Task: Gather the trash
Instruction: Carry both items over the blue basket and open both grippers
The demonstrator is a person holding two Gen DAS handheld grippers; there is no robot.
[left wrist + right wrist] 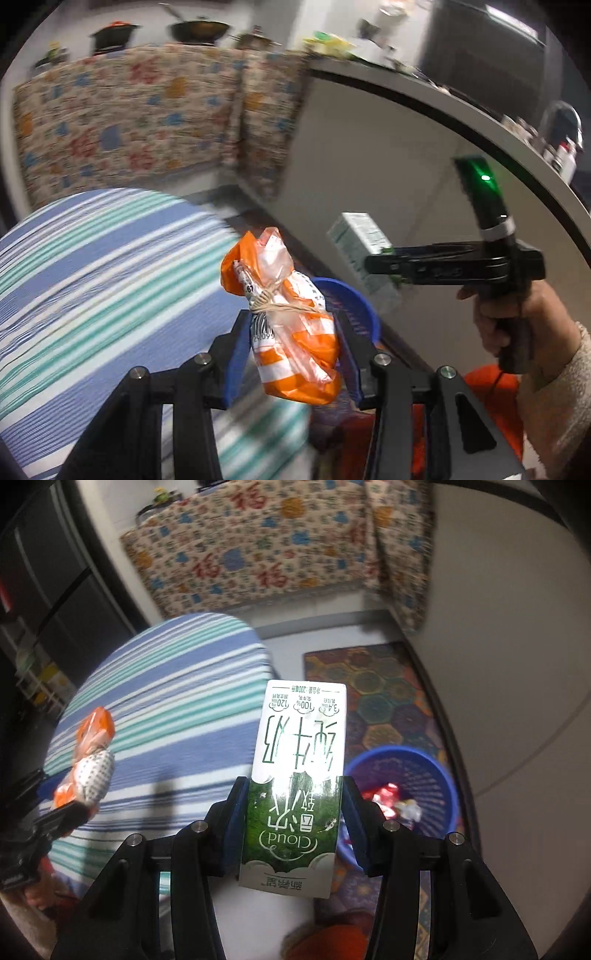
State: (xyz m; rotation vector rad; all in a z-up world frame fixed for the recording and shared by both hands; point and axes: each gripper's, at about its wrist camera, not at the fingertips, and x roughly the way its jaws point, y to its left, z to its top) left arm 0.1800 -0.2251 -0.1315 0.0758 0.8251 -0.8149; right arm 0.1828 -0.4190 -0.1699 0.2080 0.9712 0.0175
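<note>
My left gripper (293, 336) is shut on an orange and white plastic wrapper (291, 321) tied with string, held above the floor. My right gripper (293, 805) is shut on a green and white milk carton (299, 775), upside down, with its print facing me. In the left wrist view the right gripper (384, 264) shows from the side with the milk carton (360, 240) in it. In the right wrist view the left gripper (70, 812) holds the wrapper (90, 764) at the left edge. A blue mesh trash basket (413, 771) with shiny wrappers inside stands on the floor, low right of the carton.
A bed with a blue, teal and white striped cover (166, 701) fills the left. A patterned floor mat (384, 694) lies under the basket. A white counter edge (461, 122) curves along the right. A floral cloth (147, 110) hangs at the back, with pots above it.
</note>
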